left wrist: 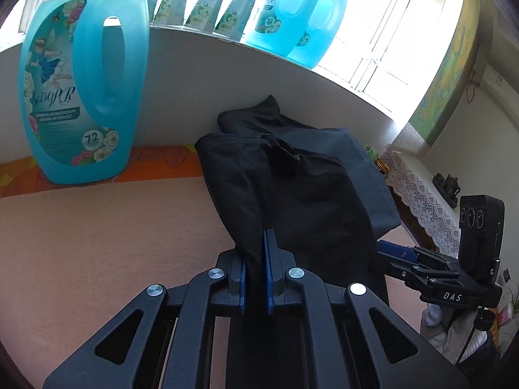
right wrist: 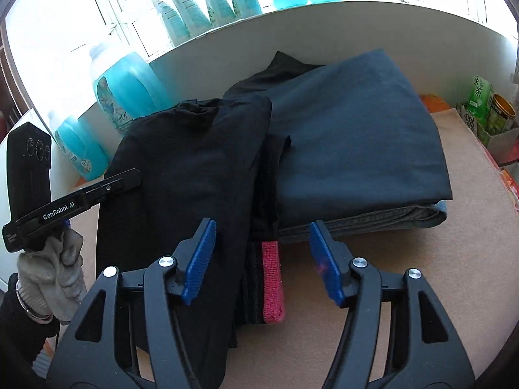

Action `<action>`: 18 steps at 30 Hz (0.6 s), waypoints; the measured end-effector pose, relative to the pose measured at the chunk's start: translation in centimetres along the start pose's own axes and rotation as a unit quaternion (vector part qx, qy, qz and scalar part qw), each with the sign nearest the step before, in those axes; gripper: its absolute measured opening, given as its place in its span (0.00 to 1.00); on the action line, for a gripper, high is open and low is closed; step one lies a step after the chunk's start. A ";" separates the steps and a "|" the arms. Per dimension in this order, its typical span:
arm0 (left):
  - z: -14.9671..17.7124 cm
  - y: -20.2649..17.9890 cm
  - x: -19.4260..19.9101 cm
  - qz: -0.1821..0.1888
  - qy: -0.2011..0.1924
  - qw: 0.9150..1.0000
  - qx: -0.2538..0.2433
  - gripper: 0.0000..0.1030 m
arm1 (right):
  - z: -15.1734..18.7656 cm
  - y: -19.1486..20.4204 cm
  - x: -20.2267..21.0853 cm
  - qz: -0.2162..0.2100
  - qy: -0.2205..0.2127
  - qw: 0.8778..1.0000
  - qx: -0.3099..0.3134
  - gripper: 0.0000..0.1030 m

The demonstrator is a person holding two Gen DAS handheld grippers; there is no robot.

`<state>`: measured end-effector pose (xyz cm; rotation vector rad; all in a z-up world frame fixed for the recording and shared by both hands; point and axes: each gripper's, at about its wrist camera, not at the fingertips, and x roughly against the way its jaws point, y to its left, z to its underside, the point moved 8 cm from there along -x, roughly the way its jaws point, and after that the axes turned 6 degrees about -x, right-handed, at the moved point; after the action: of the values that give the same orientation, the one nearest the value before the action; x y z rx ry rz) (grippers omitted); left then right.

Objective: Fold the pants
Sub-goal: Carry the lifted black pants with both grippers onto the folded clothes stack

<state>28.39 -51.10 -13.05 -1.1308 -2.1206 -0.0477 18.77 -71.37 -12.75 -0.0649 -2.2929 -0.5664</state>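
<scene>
Black pants (left wrist: 292, 188) lie on the beige table cover, folded over, with a raised fold pinched in my left gripper (left wrist: 256, 253), which is shut on the cloth. In the right wrist view the black pants (right wrist: 194, 178) lie lengthwise at the left, with a red-edged strip (right wrist: 271, 278) showing beside them. My right gripper (right wrist: 261, 246) is open and empty, just above the pants' near edge. The left gripper (right wrist: 123, 178) shows at the left of that view, over the pants' left edge.
A folded dark blue garment (right wrist: 356, 149) lies right of the black pants. A big blue detergent bottle (left wrist: 81, 90) stands at the left on an orange strip. More bottles and pouches (left wrist: 207, 3) line the white ledge. Green tea cartons and a tin (right wrist: 486, 107) stand far right.
</scene>
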 end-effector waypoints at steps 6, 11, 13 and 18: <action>0.2 1.5 -1.1 -0.013 0.009 1.000 0.013 0.07 | 0.3 1.9 -3.3 -0.045 0.031 0.999 0.001 0.63; 0.3 2.1 -0.8 -0.020 0.011 1.000 0.016 0.07 | 0.9 3.3 -3.1 -0.042 0.030 0.999 0.008 0.40; 0.0 1.6 -0.1 -0.016 0.006 1.000 0.008 0.07 | 0.9 3.9 -1.8 -0.039 0.023 0.999 0.013 0.24; -0.8 -0.1 2.2 -0.007 -0.016 1.000 -0.015 0.07 | 0.5 6.1 1.3 -0.005 -0.005 0.999 0.040 0.16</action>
<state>27.99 -49.92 -11.10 -1.1403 -2.1623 -0.0690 18.84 -65.87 -9.84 -0.0185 -2.3242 -0.4789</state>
